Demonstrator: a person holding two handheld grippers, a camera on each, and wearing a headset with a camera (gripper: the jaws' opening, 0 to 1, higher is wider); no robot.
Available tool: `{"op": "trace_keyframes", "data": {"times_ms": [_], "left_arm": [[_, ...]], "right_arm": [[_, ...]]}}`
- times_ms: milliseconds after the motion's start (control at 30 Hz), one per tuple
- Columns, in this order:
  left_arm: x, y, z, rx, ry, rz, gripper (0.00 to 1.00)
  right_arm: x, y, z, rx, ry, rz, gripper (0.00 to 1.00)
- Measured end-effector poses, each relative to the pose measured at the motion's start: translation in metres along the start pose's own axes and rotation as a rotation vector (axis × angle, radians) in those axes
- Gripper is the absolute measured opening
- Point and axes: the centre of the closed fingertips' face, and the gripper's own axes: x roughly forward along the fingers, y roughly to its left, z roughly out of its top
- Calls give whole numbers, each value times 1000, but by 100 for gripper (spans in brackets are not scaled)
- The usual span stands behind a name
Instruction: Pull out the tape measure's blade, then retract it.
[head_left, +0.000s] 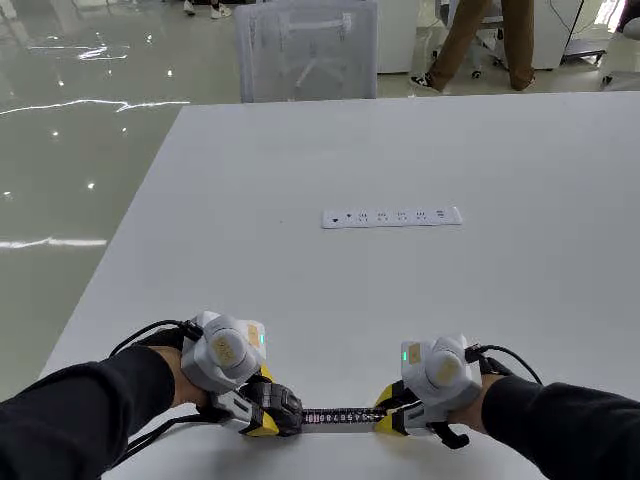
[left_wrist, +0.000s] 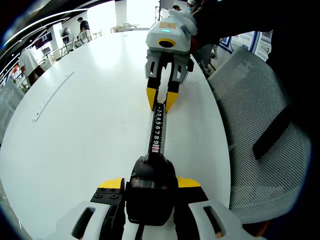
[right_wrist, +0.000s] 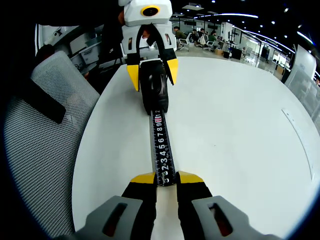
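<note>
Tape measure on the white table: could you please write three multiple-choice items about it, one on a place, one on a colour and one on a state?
1. Where is the tape measure's case?
A. on the floor
B. between the jaws of the left gripper
C. inside a drawer

2. What colour is the blade?
A. black with white numbers
B. yellow with black numbers
C. plain red

3. What is the state of the blade?
A. fully inside the case
B. broken off and lying loose
C. pulled out part way, its end held by the right gripper

Answers:
1 B: the left gripper view shows the case clamped between its own jaws.
2 A: white digits stand on a black strip.
3 C: the blade runs from the case to the shut right gripper.
</note>
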Motion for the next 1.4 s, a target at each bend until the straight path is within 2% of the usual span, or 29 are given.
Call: {"op": "trace_keyframes", "data": {"times_ms": [1400], "left_arm": [[1, -2, 0, 1, 6, 13, 34]], "right_arm": [[-37, -2, -42, 8, 60, -33, 11]]}}
